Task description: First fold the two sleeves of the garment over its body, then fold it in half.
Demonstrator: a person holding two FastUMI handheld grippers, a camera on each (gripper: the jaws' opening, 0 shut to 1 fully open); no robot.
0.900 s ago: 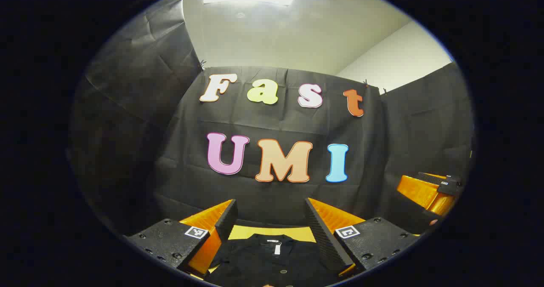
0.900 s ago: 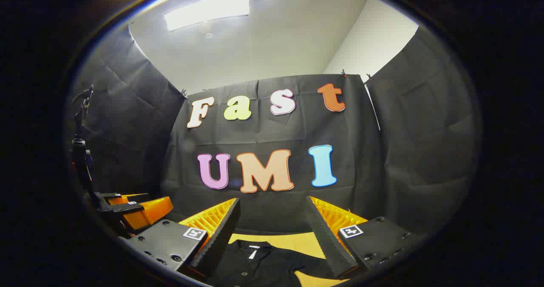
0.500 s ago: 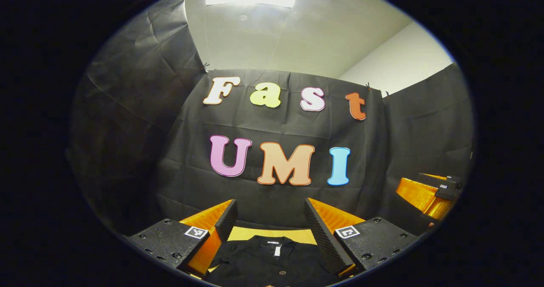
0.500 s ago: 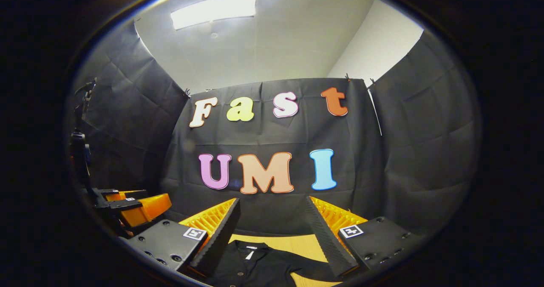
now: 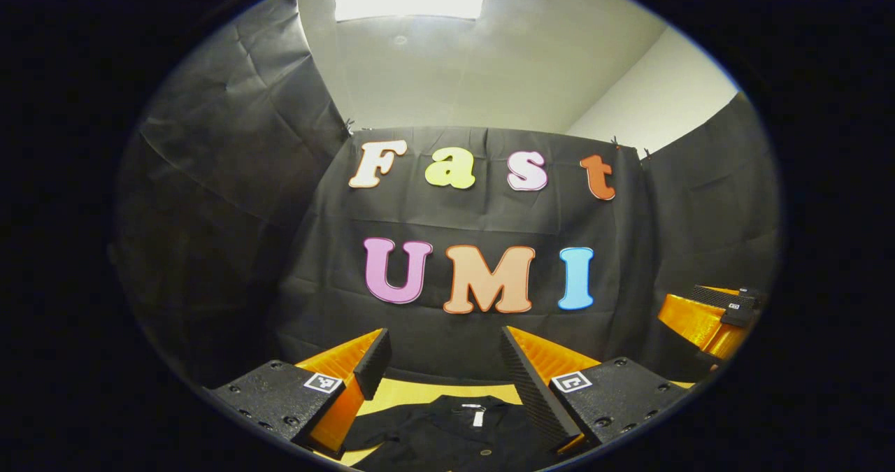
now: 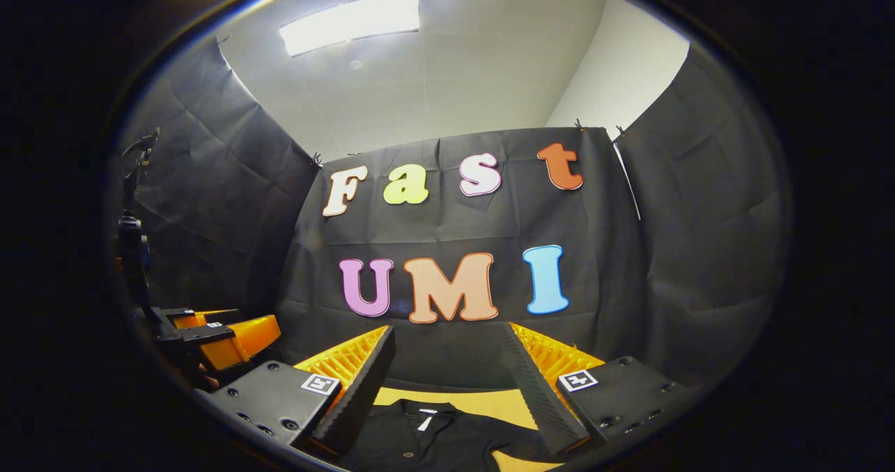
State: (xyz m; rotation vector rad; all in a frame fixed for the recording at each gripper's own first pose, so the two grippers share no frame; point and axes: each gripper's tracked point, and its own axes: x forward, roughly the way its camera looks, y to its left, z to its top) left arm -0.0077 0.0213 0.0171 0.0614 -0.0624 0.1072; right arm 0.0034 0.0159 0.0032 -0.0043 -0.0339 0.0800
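A black collared garment (image 5: 447,433) lies flat on a yellow table (image 5: 419,391), its collar toward the far wall and a white tag at the neck. My left gripper (image 5: 445,374) hangs open high above it, fingers wide apart, nothing between them. In the right gripper view the same garment (image 6: 426,437) shows its collar and one sleeve (image 6: 521,449) spread to the right. My right gripper (image 6: 447,374) is open too, held above the garment. Each view also catches the other gripper off to the side: the right gripper (image 5: 706,315) and the left gripper (image 6: 210,335).
The black cloth wall closes the booth behind the table and on both sides. A dark stand (image 6: 133,234) rises at the far left of the right gripper view. The yellow table (image 6: 489,402) runs to the wall.
Both views have tilted slightly downward and drifted, so the wall sits a little lower and to the right. The garment's collar has shifted a little in both views. Both grippers stay open.
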